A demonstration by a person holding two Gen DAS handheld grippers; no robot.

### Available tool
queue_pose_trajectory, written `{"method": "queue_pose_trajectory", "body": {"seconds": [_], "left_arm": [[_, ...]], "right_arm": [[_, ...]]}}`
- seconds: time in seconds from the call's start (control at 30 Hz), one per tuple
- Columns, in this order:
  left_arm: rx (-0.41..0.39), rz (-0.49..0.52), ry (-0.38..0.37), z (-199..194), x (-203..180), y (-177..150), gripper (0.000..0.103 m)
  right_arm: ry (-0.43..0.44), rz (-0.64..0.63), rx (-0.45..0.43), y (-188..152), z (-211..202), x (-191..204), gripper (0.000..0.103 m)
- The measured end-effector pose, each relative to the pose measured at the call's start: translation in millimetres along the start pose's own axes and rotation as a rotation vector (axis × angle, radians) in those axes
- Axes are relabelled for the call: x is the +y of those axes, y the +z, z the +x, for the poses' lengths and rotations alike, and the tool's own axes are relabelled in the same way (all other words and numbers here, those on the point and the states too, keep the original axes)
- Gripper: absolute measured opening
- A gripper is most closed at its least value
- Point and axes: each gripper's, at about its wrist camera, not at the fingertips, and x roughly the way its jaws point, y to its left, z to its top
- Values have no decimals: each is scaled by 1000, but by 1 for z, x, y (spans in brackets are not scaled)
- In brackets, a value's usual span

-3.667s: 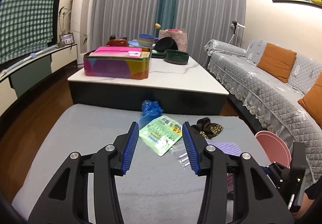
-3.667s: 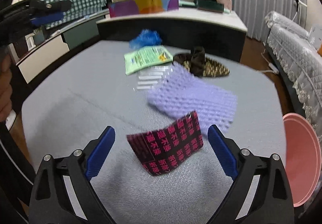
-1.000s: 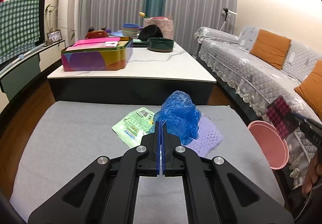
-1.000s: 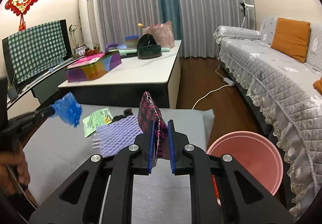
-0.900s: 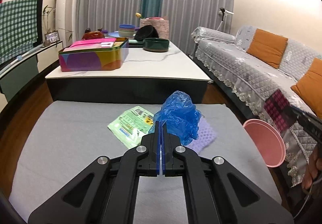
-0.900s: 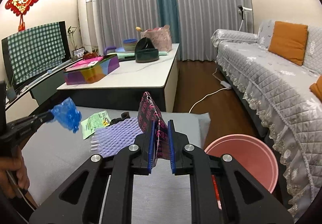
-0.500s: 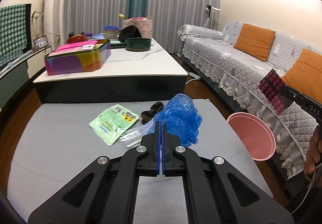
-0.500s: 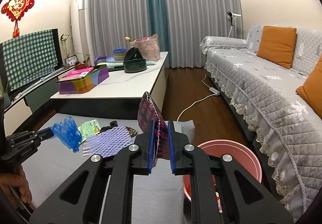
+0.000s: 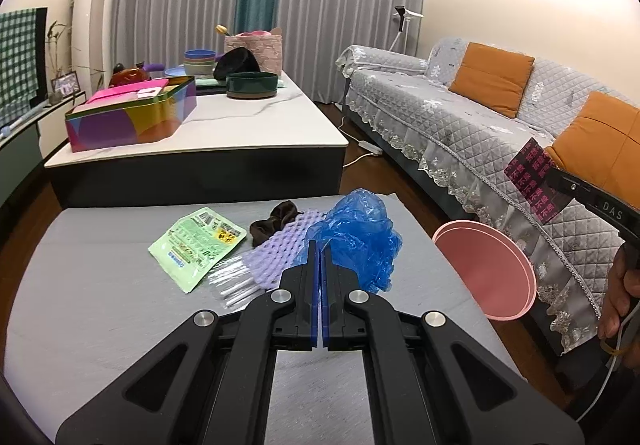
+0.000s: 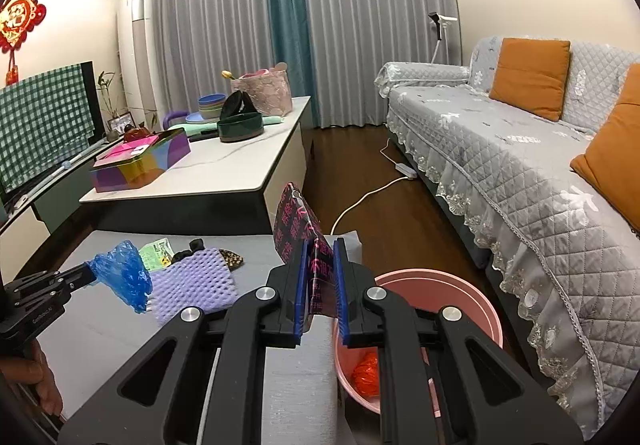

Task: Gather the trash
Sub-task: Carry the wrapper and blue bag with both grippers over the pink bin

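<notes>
Both pieces of trash are already lifted, so the step in hand is, I judge, to bring each one over the pink bin (image 10: 436, 285) and let it fall in. It is better to wait until the piece hangs fully above the opening, not only above the rim, before the jaws part. The right tool (image 10: 320, 285) is clamped on the dark wrapper with pink print (image 10: 298, 229) — its jaws stand only a little apart, with the wrapper pressed between them, and the bin lies just below and ahead of its tips. The left tool (image 9: 319, 285) is fully together, pinching an edge of the crumpled blue plastic bag (image 9: 356, 233), which hangs above the grey bench (image 9: 100, 285); the bin is well to its right. The light bag may cling to the pads, so it should be released low and inside the bin. The green packet (image 9: 196, 245) and the purple foam net (image 9: 280, 245) lie on the bench ahead of the left tool.
</notes>
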Motion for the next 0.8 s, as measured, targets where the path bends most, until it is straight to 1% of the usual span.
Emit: {"method": "queue_pose_trajectory", "body": {"seconds": [0.3,0.8], "left_arm": [[6,13,-25,11,-17,3,1],[23,42,-75,27,-46,11,1]], "right_arm": [[-40,7,-23,6,-5,-17,13],[-123,73,-58,21,-11,-63,13]]}}
